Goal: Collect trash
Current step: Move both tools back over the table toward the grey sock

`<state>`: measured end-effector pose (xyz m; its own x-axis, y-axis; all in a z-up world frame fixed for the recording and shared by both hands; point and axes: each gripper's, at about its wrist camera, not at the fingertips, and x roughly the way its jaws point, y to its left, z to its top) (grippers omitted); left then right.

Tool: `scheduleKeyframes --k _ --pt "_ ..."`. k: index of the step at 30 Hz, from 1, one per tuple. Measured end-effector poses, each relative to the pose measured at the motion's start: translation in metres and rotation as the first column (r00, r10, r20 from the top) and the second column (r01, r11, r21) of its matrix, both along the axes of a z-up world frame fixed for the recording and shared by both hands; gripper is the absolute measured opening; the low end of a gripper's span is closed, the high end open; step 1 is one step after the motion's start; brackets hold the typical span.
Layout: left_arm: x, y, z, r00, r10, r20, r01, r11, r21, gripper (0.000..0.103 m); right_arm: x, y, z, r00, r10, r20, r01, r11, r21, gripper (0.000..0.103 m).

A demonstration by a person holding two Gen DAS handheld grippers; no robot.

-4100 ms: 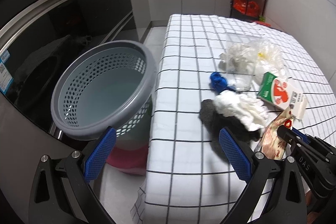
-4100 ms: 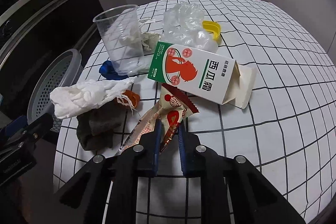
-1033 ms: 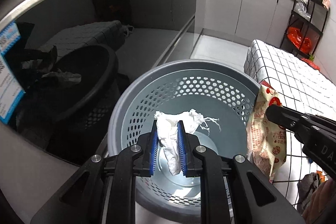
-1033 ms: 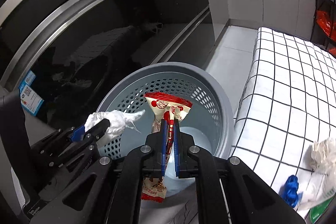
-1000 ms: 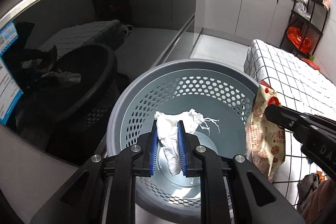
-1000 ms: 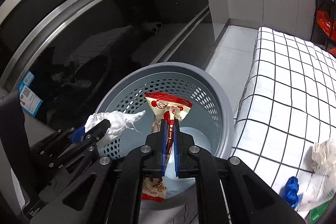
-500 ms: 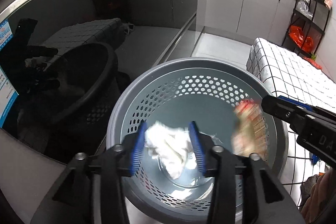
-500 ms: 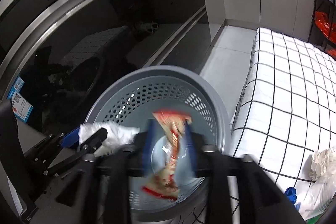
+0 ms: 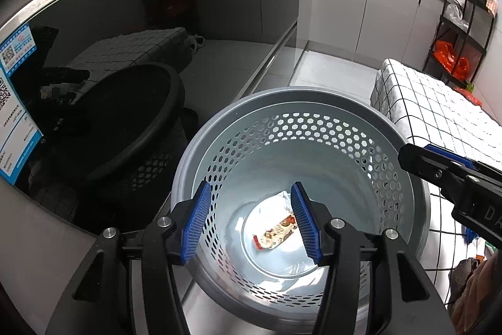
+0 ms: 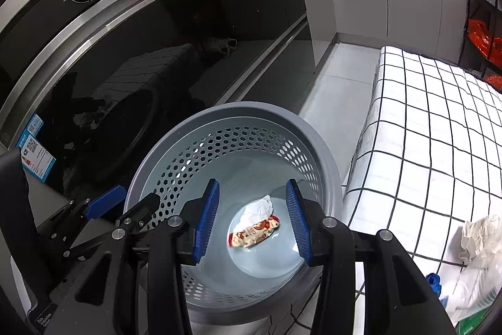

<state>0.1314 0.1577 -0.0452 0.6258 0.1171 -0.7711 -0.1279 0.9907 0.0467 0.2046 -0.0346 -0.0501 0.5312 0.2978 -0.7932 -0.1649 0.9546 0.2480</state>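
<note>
The grey perforated basket [image 9: 282, 93] stands on the floor below both grippers, its rim [image 10: 238, 109] close to the table's edge. A red and cream snack wrapper [image 9: 276, 236] lies on the basket's bottom, and in the right wrist view the wrapper [image 10: 254, 231] rests against a crumpled white tissue [image 10: 259, 208]. My left gripper [image 9: 249, 187] hangs over the basket with its jaws opening and nothing between them. My right gripper [image 10: 252, 182] is open and empty above the same spot. Each gripper shows at the edge of the other's view.
A table under a black-and-white checked cloth [image 10: 439, 131] stands right of the basket, with crumpled paper and plastic [image 10: 480, 234] and a blue item [image 10: 434, 280] at its near end. A dark glass oven door [image 10: 157, 52] is behind the basket. A black rack [image 9: 464, 21] stands far right.
Both grippers have opened. The white tissue has dropped from the left one and the snack wrapper from the right one, and both now lie on the basket's bottom.
</note>
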Motion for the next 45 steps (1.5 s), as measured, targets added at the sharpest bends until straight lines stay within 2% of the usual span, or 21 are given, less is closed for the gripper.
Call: scheduleKeyframes --k 7,11,16,20,29,35,39,45 --pt "-0.004 0.000 0.003 1.000 -0.002 0.003 0.002 1.000 -0.002 0.053 -0.008 -0.005 0.002 1.000 -0.013 -0.005 0.013 1.000 -0.001 0.042" --pt "-0.012 -0.002 0.007 1.000 -0.005 0.013 0.005 1.000 -0.006 0.057 -0.017 -0.009 0.005 1.000 -0.025 0.000 0.025 1.000 0.002 0.047" --pt "-0.025 -0.006 0.011 1.000 -0.017 0.016 0.018 1.000 -0.008 0.057 -0.035 -0.017 0.010 0.999 -0.043 0.018 0.043 0.999 0.002 0.048" --pt "-0.034 -0.012 0.012 0.999 -0.031 0.014 0.031 0.999 -0.005 0.059 -0.054 -0.028 0.017 0.997 -0.060 0.043 0.060 0.998 0.002 0.055" --pt "-0.059 -0.038 0.022 0.995 -0.097 0.038 0.098 0.995 -0.010 0.064 -0.106 -0.059 0.027 0.991 -0.116 0.072 0.116 0.993 0.004 0.057" --pt "-0.078 -0.068 0.029 0.983 -0.175 0.060 0.176 0.984 -0.025 0.068 -0.149 -0.089 0.038 0.975 -0.187 0.123 0.190 0.982 -0.009 0.058" --pt "-0.089 -0.086 0.032 0.973 -0.220 0.068 0.223 0.974 -0.044 0.069 -0.180 -0.113 0.044 0.956 -0.247 0.161 0.254 0.967 -0.024 0.063" --pt "-0.104 -0.118 0.032 0.955 -0.287 0.076 0.291 0.955 -0.052 0.071 -0.223 -0.151 0.041 0.929 -0.336 0.153 0.350 0.934 -0.075 0.063"
